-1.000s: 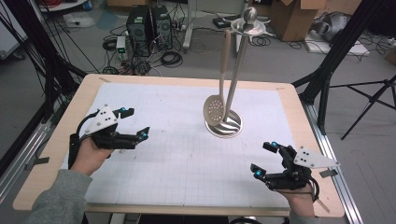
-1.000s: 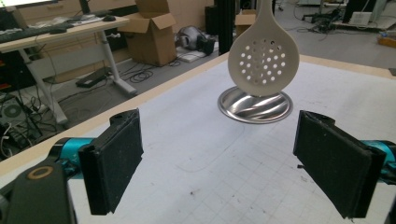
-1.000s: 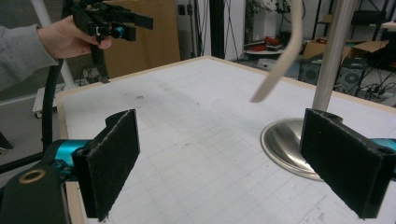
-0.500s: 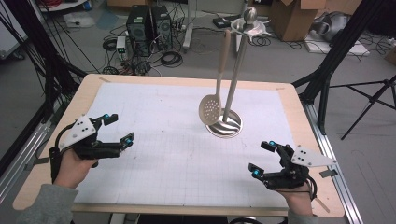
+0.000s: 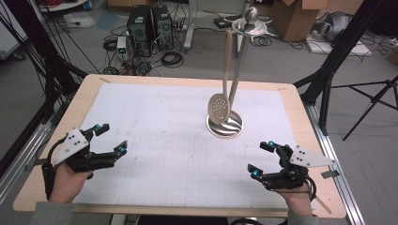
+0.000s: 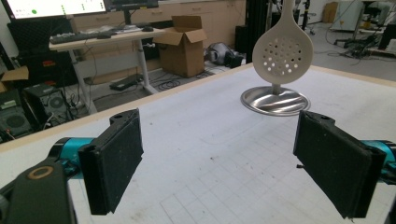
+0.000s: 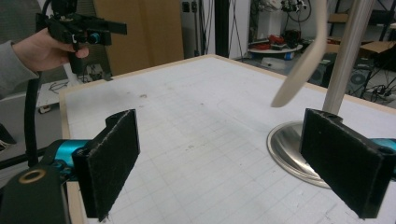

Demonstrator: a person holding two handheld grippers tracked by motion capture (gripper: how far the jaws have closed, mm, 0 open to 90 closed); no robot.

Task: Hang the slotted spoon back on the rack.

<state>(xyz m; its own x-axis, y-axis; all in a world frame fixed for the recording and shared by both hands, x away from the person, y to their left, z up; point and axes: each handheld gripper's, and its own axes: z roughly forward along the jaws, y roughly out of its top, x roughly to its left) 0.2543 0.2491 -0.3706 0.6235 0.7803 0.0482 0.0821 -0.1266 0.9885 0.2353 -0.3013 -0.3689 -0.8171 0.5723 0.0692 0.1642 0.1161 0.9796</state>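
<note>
High view: left gripper (image 5: 110, 138) farther back than before.

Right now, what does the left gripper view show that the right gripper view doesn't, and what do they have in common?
The left gripper view alone faces the slotted spoon's perforated bowl, with a desk and cardboard box beyond the table. The right gripper view alone catches the left gripper held up in a hand, and the stand's upright pole, with the spoon seen edge-on. Both share the round metal base, the gridded mat, and open black jaws with nothing between them.
</note>
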